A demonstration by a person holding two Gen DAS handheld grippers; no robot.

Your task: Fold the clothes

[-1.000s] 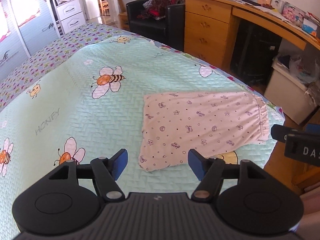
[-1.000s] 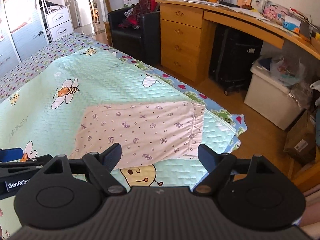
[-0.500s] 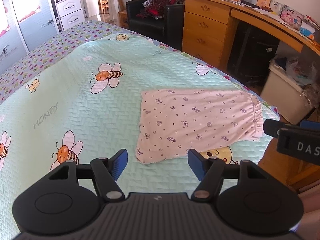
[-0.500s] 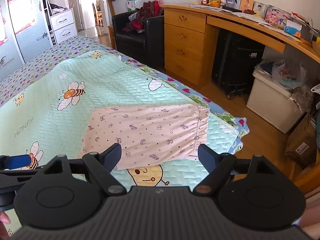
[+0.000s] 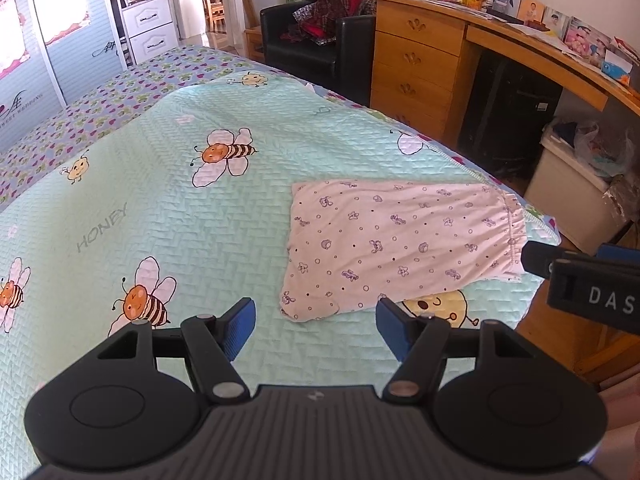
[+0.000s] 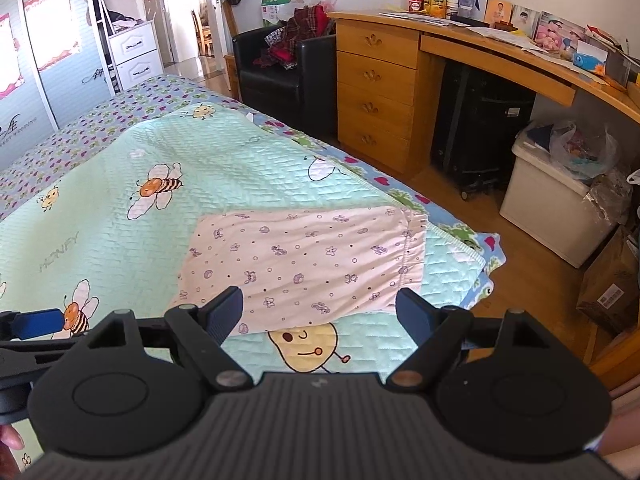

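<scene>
A pale pink garment point(image 5: 400, 244) with small purple prints lies folded flat near the bed's corner, its gathered waistband to the right. The right wrist view shows the same garment point(image 6: 304, 264). My left gripper point(image 5: 316, 330) hovers open just short of the garment's near left corner, nothing between its blue pads. My right gripper point(image 6: 320, 314) is open too, held above the garment's near edge without touching it. The right gripper's side point(image 5: 588, 284) shows at the right of the left wrist view.
The bed's mint bee-print quilt point(image 5: 160, 220) stretches left and far. Past the bed's right edge are wooden floor point(image 6: 532, 280), a wooden desk with drawers point(image 6: 376, 84), a black armchair point(image 6: 280, 68) piled with clothes, a white bin point(image 6: 560, 204) and a cardboard box point(image 6: 608, 292).
Both views have drawn back and slightly up from the garment, which now sits farther from the fingertips. The garment itself has not moved, and both grippers stay open.
</scene>
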